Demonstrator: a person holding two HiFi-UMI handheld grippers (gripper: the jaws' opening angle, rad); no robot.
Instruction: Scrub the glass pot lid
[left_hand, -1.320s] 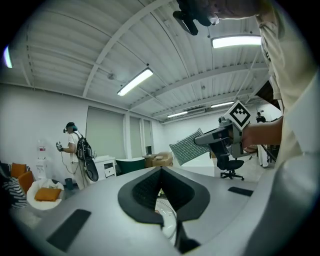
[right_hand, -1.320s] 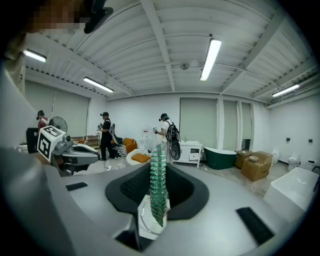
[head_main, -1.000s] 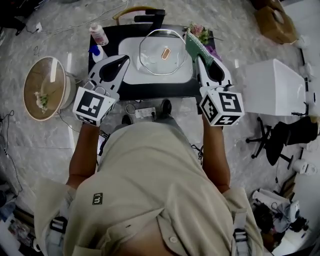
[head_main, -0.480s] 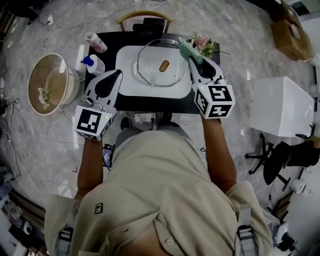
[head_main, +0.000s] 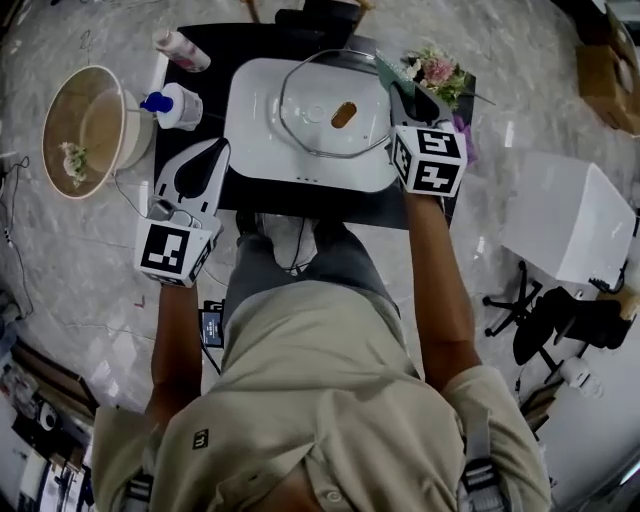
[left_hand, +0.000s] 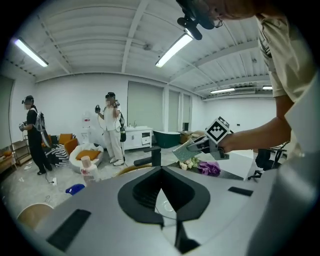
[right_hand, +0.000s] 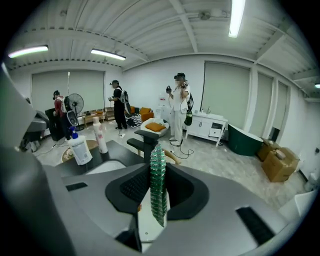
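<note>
- Left claw (head_main: 213, 150) is pinched together with nothing in it. Its own view shows the two tips meeting, and all you see through the gap behind them is a sliver of white. It hovers over the front left part of the black table (head_main: 300, 205), just beside the front left corner of the white basin (head_main: 260, 130).
- Off to that claw's left, past the table's edge, there's a round tan bowl (head_main: 105, 110) with a little sprig (head_main: 70, 160) lying in it.
- Back left on the table are two bottles. A pump bottle (head_main: 175, 105) with a blue top stands right by the basin's left edge, and a slim bottle (head_main: 180, 48) is further back near the corner.
- The basin takes up most of the middle of the table, with a black faucet (head_main: 320, 15) at its back edge.
- The glass pot lid (head_main: 310, 90) lies in the basin, more toward the right side, with its brown knob (head_main: 343, 115) facing up.
- Right claw (head_main: 400, 100) is clamped on a green scrub pad (head_main: 385, 70). In its own view the pad stands edge-on between the jaws and pokes out past the tips. From above, the pad sits at the lid's back right rim. I can't tell if it's actually touching the glass.
- A bunch of flowers (head_main: 435, 70) sits just beside the right claw at the table's back right corner.
- Further right, well apart from the table, there's a white box (head_main: 560, 215) on the marble floor.
</note>
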